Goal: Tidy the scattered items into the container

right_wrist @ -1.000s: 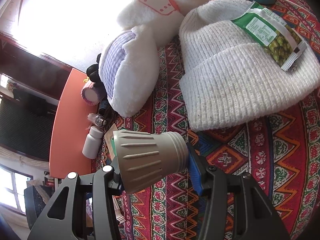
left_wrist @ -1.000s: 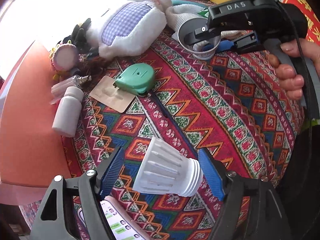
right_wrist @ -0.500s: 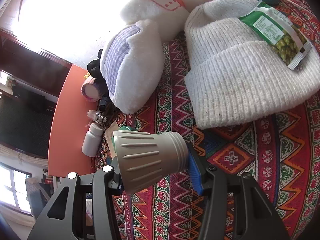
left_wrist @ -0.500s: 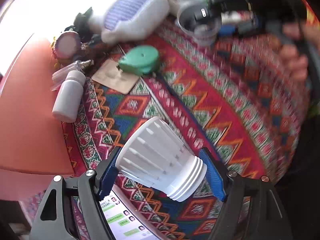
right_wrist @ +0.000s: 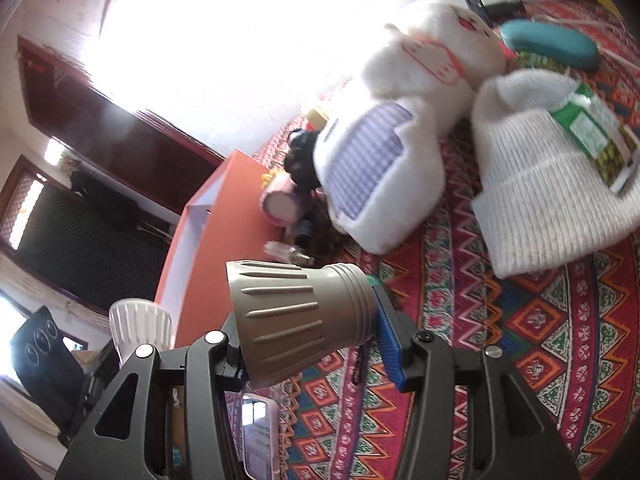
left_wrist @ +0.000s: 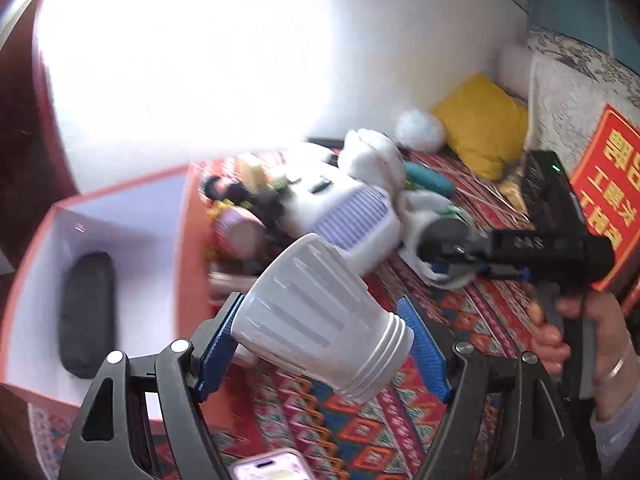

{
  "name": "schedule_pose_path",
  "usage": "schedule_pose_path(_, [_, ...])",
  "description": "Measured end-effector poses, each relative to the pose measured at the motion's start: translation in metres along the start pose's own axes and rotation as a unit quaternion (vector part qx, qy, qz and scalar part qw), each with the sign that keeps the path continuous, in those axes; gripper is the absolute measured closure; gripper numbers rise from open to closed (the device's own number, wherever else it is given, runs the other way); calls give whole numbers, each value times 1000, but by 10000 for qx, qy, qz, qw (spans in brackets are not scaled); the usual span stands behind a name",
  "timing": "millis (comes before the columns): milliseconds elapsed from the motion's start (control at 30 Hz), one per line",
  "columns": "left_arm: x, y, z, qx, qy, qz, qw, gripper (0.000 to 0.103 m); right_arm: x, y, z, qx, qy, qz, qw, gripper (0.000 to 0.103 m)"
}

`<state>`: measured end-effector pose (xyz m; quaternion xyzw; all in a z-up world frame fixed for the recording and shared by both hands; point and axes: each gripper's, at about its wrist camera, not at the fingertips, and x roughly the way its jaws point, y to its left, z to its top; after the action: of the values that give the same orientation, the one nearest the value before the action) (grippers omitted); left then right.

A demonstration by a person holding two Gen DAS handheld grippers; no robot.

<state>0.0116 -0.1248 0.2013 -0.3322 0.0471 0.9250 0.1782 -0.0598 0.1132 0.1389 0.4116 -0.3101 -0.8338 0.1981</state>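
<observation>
White cup (left_wrist: 320, 316) lifted — left view alone shows box interior (left_wrist: 132, 240).

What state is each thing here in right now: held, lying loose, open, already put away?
Left tool: shut on the white cup, lifted off the cloth.
Right tool: shut on the grey cup.
Box: open.
Black case: lying inside the box.
Plush toy: loose on the cloth.
Knit hat: loose, with the snack packet on it.
Teal case: closed, loose.
Phone: screen lit.
</observation>
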Motion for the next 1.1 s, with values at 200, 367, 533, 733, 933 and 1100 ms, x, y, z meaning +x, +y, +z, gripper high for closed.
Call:
schedule_pose_path(200, [-7, 113, -7, -1341, -177, 851, 9872, 27, 20, 99, 8, -930, -409, 130, 9947, 55])
schedule_pose_path(367, [-1, 145, -20, -1777, -91, 596, 9822, 27, 73, 176, 22, -1277, -201, 335, 9910, 54])
schedule_pose_path(533, [-13, 150, -20, -1959, -285, 477, 9790, 15, 105, 226, 34, -1501, -470, 81, 9875, 1])
schedule_pose_path(733, [-22, 159, -21, -2264, -531, 279, 9722, 14, 74, 238, 35, -1945, -724, -56, 9782, 1])
schedule_pose_path(933, [-18, 123, -10, -1696, -626, 31, 9835, 14, 17, 161, 31, -1397, -1049, -193, 9844, 1])
schedule_pose_path(1100, [5, 50, -4, -766, -405, -228, 9960, 14, -25, 45, 23, -203, -1227, -390, 9915, 1])
